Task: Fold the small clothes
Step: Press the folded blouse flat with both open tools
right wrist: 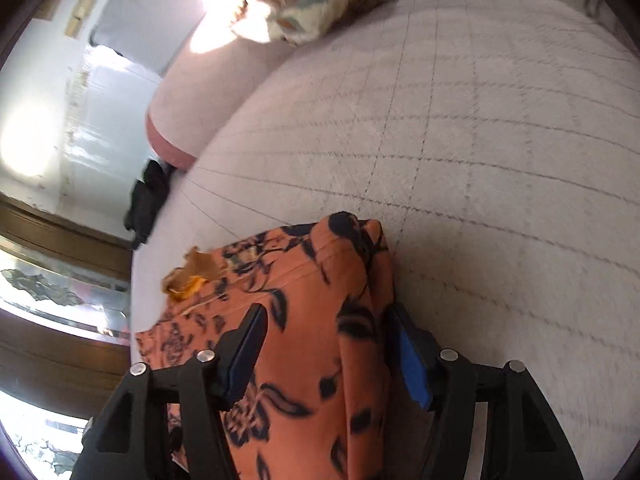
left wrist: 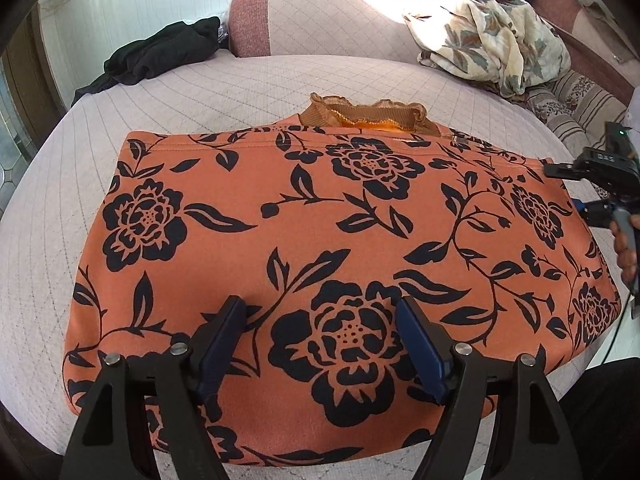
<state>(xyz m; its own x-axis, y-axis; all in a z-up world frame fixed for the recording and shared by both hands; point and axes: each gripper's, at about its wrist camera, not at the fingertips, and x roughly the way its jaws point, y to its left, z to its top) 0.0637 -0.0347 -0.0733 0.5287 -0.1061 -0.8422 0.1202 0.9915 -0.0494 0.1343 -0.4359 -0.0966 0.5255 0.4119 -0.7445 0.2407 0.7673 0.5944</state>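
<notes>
An orange garment with a black flower print (left wrist: 340, 240) lies folded flat on the quilted bed cover (left wrist: 248, 92), with a brown lace collar (left wrist: 360, 114) at its far edge. My left gripper (left wrist: 320, 312) is open and hovers over the garment's near edge, holding nothing. My right gripper (right wrist: 324, 316) is open at the garment's right edge, with a raised fold of the orange cloth (right wrist: 320, 320) between its fingers; it also shows in the left wrist view (left wrist: 596, 184).
A black garment (left wrist: 160, 52) lies at the far left of the bed. A cream leaf-print cloth (left wrist: 492, 44) is heaped at the far right by a striped cushion (left wrist: 576, 104). A pink bolster (left wrist: 304, 16) runs along the back.
</notes>
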